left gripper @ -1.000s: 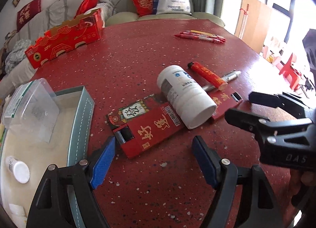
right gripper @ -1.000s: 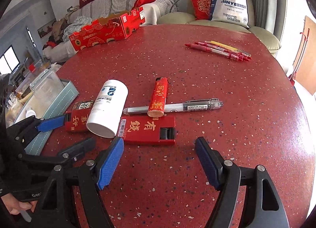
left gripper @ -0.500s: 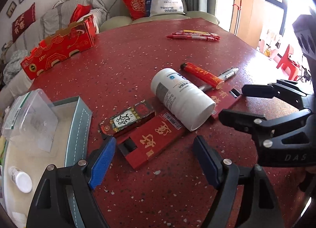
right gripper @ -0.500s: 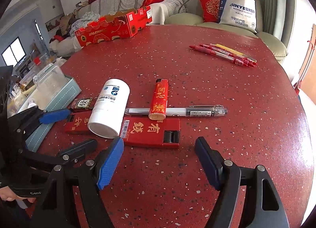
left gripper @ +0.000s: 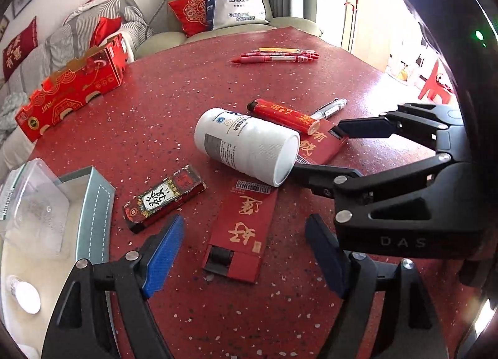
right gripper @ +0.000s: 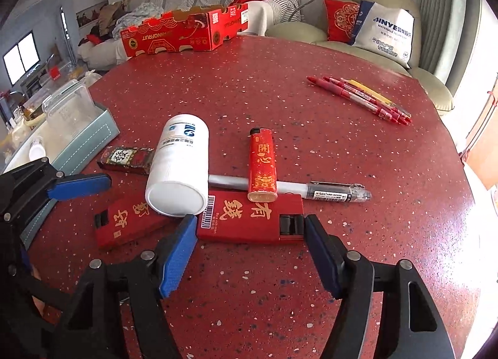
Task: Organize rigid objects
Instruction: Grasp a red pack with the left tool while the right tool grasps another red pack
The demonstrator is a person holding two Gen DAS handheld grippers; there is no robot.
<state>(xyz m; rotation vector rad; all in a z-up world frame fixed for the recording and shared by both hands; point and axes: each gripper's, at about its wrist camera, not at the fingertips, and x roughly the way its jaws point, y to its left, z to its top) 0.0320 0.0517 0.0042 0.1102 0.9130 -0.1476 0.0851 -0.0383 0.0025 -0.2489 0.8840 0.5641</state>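
The right gripper [right gripper: 250, 250], at lower centre of its own view, has its jaws closing around the near edge of a flat red box [right gripper: 253, 217]; the blue pads flank the box's two ends, not visibly pressing. The left gripper [left gripper: 242, 254] hovers with jaws apart over a second flat red box [left gripper: 246, 225] at lower centre of the left view, gripping nothing. A white bottle [right gripper: 179, 166] lies on its side across both boxes. A red lighter [right gripper: 261, 164] rests across a clear pen [right gripper: 314, 189] just beyond the right-hand box. A small dark tin [left gripper: 165, 198] lies left of centre, near a grey tray [left gripper: 96, 203] at the left edge holding a clear container [left gripper: 32, 203]. Red pens [right gripper: 358, 99] lie well apart at upper right on the red speckled table [right gripper: 280, 79].
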